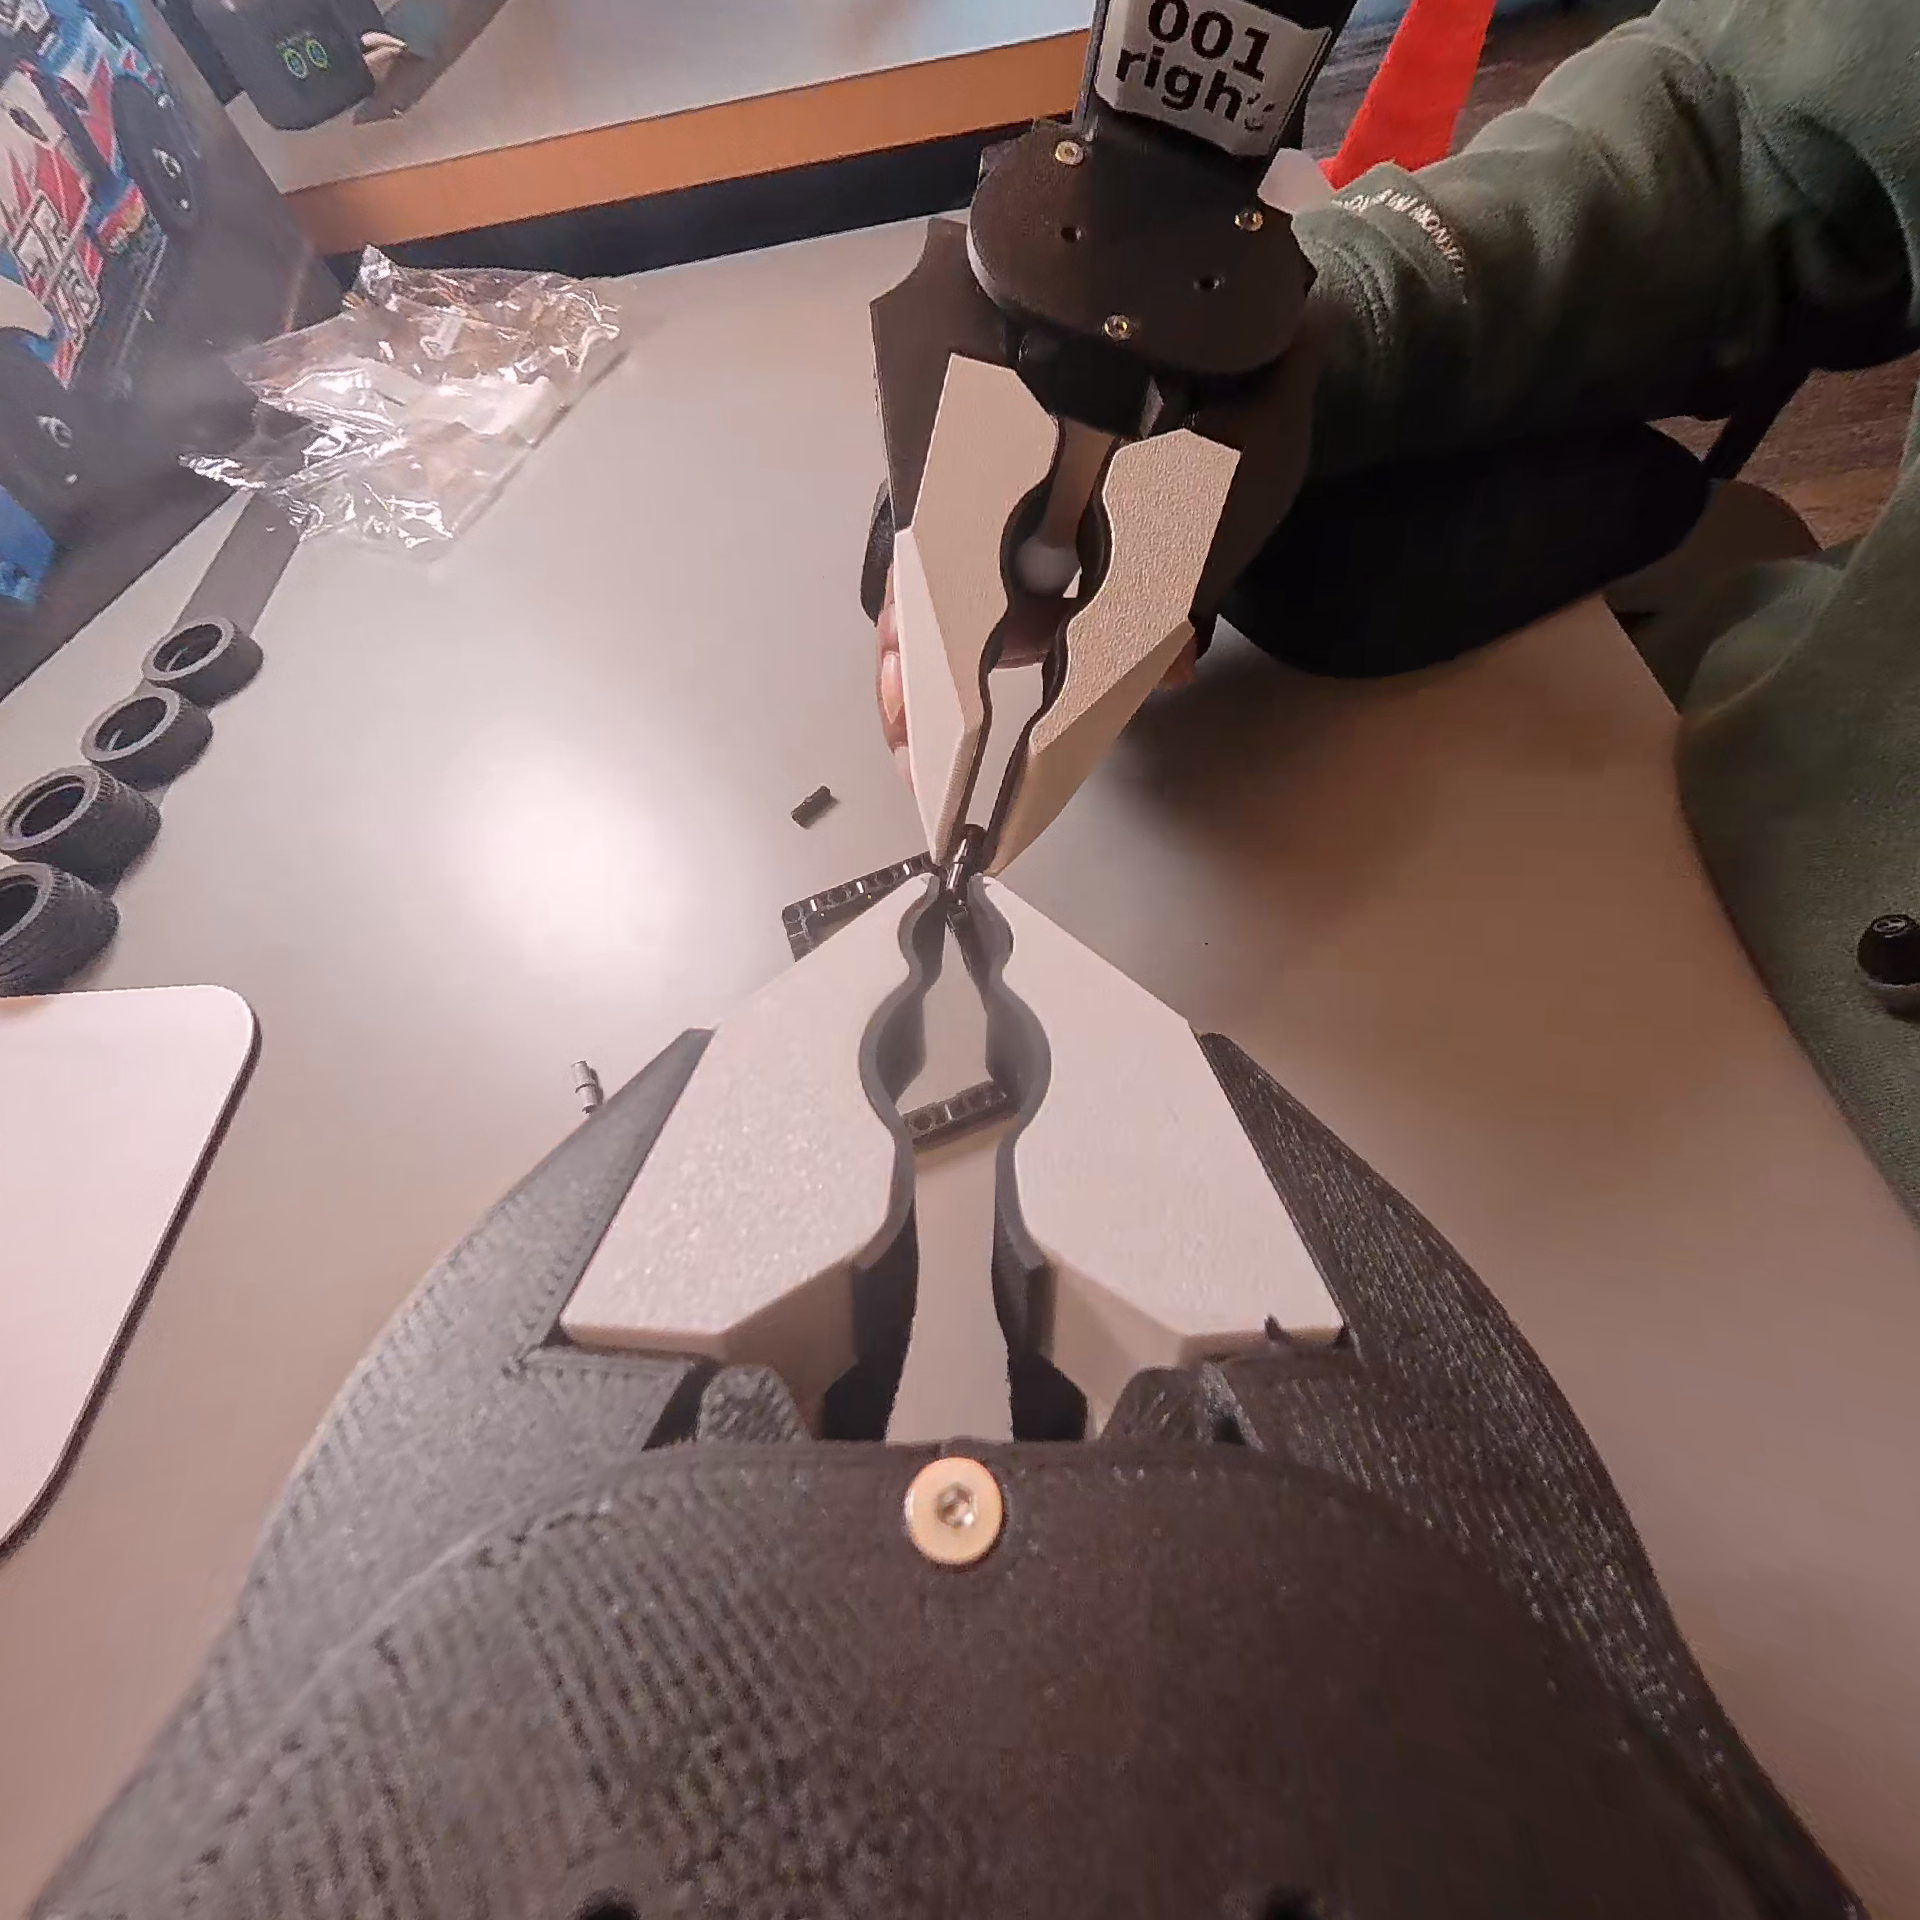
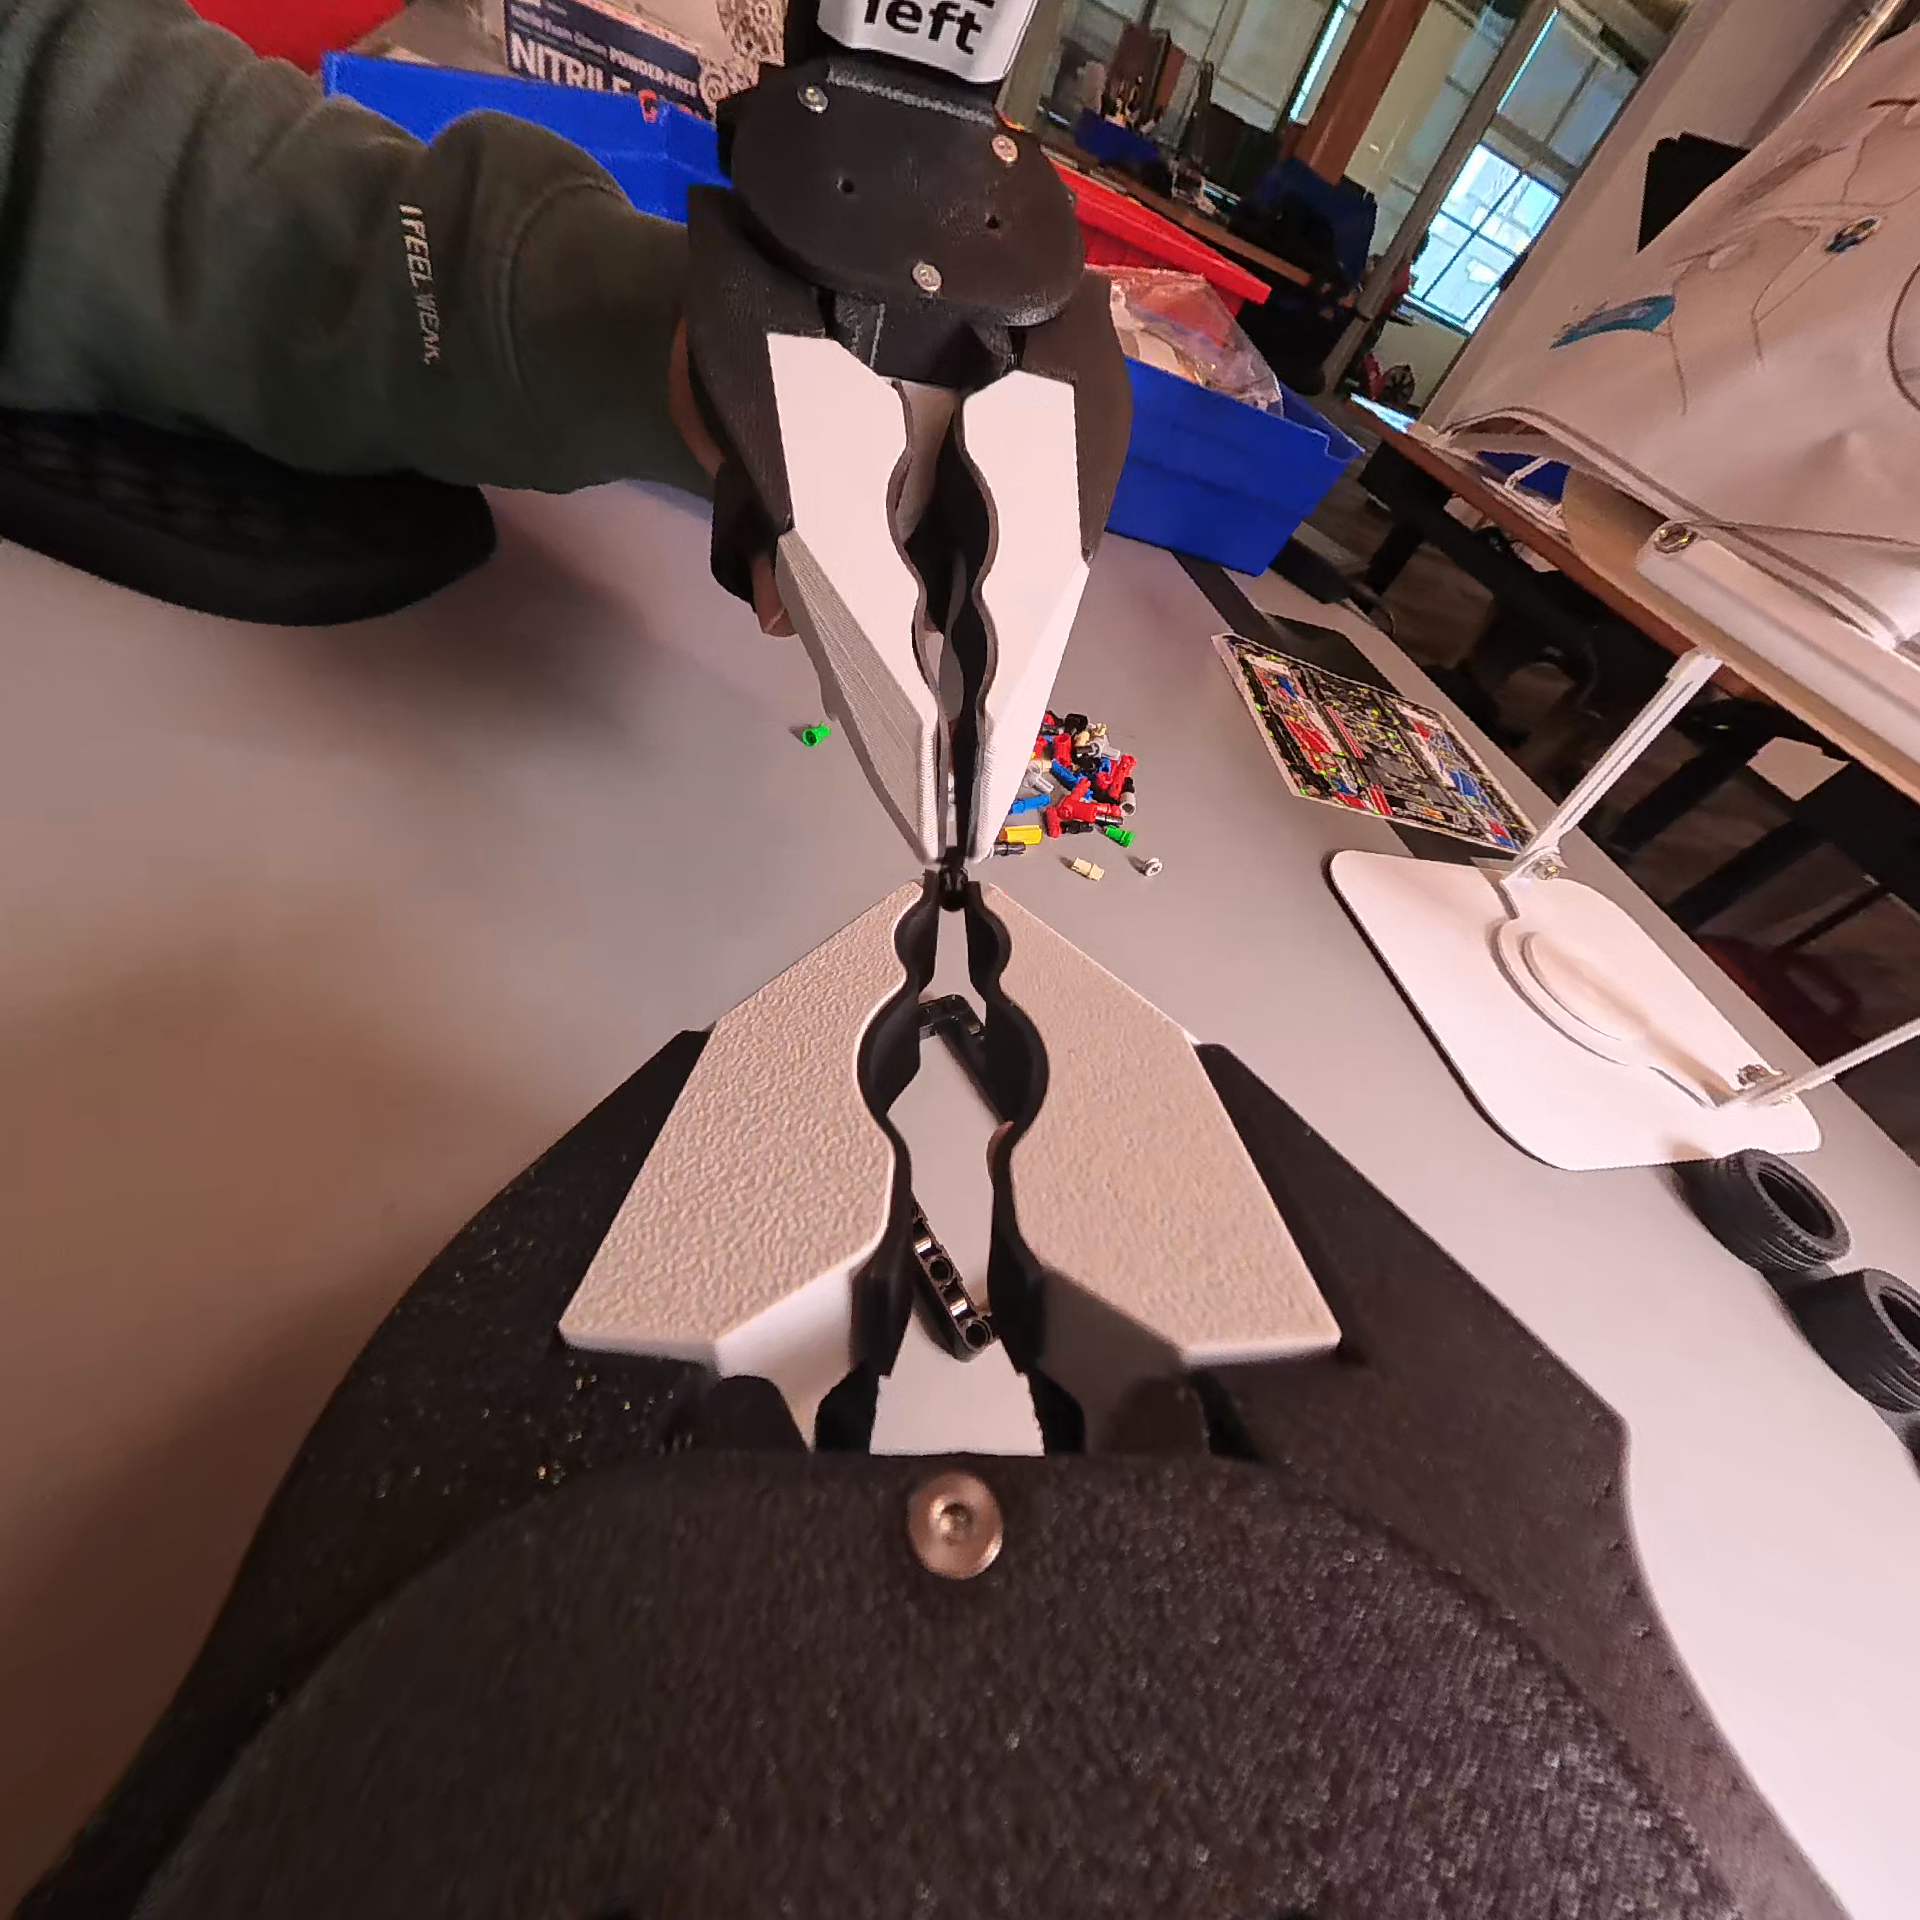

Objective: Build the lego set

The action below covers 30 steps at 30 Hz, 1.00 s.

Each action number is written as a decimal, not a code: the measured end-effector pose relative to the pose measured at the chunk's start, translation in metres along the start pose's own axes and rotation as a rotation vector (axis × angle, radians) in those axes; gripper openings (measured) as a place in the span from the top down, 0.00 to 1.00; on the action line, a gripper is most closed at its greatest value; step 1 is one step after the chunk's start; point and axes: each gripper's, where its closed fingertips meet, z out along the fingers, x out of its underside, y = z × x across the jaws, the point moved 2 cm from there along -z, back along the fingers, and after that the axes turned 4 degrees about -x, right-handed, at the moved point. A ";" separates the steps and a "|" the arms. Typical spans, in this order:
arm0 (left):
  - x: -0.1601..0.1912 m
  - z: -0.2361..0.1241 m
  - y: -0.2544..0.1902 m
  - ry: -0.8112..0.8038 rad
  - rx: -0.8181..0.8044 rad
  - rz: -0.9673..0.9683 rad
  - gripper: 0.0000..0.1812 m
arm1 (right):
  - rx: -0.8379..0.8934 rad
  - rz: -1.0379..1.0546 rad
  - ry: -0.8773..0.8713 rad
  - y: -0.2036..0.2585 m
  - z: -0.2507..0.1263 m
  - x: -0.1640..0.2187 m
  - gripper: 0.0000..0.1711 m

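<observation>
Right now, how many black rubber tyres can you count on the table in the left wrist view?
4, in a row along the table's left edge: tyre one farthest, tyre two, tyre three, and tyre four nearest, partly cropped. More may lie out of frame.

Four black tyres were counted left of the left gripper. One black frame lay beneath its tips. One loose black pin and one grey pin were seen nearby, and two clear bags farther off.
</observation>
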 end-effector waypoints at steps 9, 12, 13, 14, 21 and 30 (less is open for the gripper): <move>0.034 0.010 0.014 0.132 -0.068 -0.179 0.69 | 0.322 0.125 0.414 -0.073 -0.043 0.073 0.99; 0.055 0.020 0.010 0.239 -0.082 -0.215 0.63 | 0.369 0.211 0.574 -0.086 -0.066 0.110 0.99; 0.060 0.023 0.008 0.260 -0.083 -0.219 0.62 | 0.368 0.222 0.605 -0.086 -0.070 0.118 0.99; 0.063 0.025 0.007 0.273 -0.085 -0.221 0.61 | 0.361 0.218 0.616 -0.085 -0.072 0.121 0.99; 0.073 0.032 0.002 0.321 -0.080 -0.224 0.61 | 0.235 0.219 0.669 -0.064 -0.061 0.125 0.98; 0.077 0.036 0.001 0.331 -0.079 -0.211 0.67 | 0.229 0.235 0.648 -0.062 -0.060 0.123 0.96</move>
